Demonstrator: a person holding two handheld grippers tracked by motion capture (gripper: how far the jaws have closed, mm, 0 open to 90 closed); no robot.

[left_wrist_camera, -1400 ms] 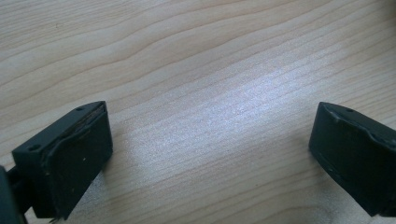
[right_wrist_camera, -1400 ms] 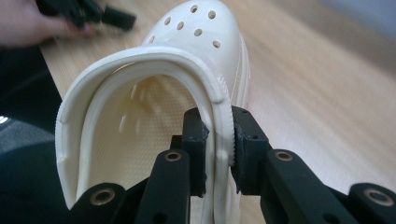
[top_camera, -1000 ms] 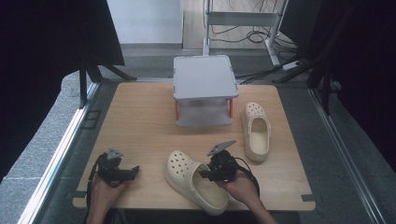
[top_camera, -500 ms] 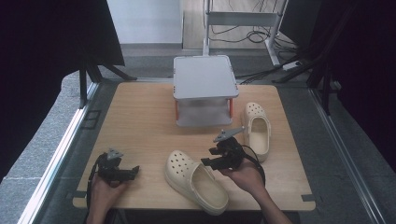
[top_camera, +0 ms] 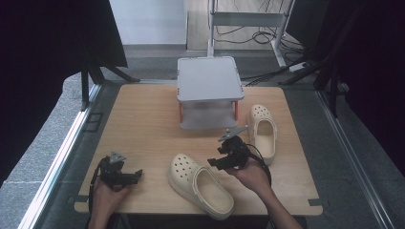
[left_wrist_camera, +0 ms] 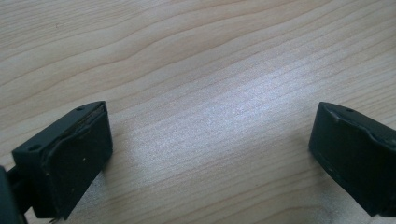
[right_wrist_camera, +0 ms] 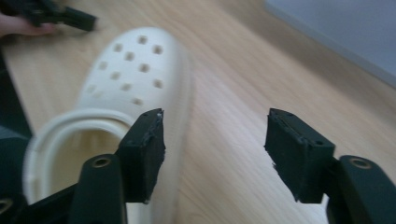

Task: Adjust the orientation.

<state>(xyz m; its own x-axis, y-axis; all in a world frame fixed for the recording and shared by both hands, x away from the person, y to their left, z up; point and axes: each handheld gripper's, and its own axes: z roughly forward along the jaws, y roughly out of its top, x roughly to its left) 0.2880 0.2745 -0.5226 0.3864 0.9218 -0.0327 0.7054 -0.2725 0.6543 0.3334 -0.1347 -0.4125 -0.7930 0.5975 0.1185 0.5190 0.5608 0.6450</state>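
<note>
A cream clog (top_camera: 200, 183) lies on the wooden table (top_camera: 143, 124) near its front edge, toe toward the far left. In the right gripper view the clog (right_wrist_camera: 140, 70) lies to the left, beside one jaw. My right gripper (top_camera: 213, 162) hovers just right of the clog and is open. Its jaws have just been opening, with only bare wood between the right gripper's (right_wrist_camera: 215, 144) jaws. A second cream clog (top_camera: 262, 133) lies at the right. My left gripper (top_camera: 138, 174) rests at the front left and is open. The left gripper's (left_wrist_camera: 210, 140) jaws stand wide over bare wood.
A grey box on orange legs (top_camera: 208, 90) stands at the far middle of the table, close behind the right gripper. Black curtains flank both sides. The person's left hand with its gripper (right_wrist_camera: 56, 16) appears far off in the right gripper view.
My right gripper has drawn away from the near clog's rim, up and toward the far right, and its jaws stand wider. The clog stays put. The left gripper has not moved.
</note>
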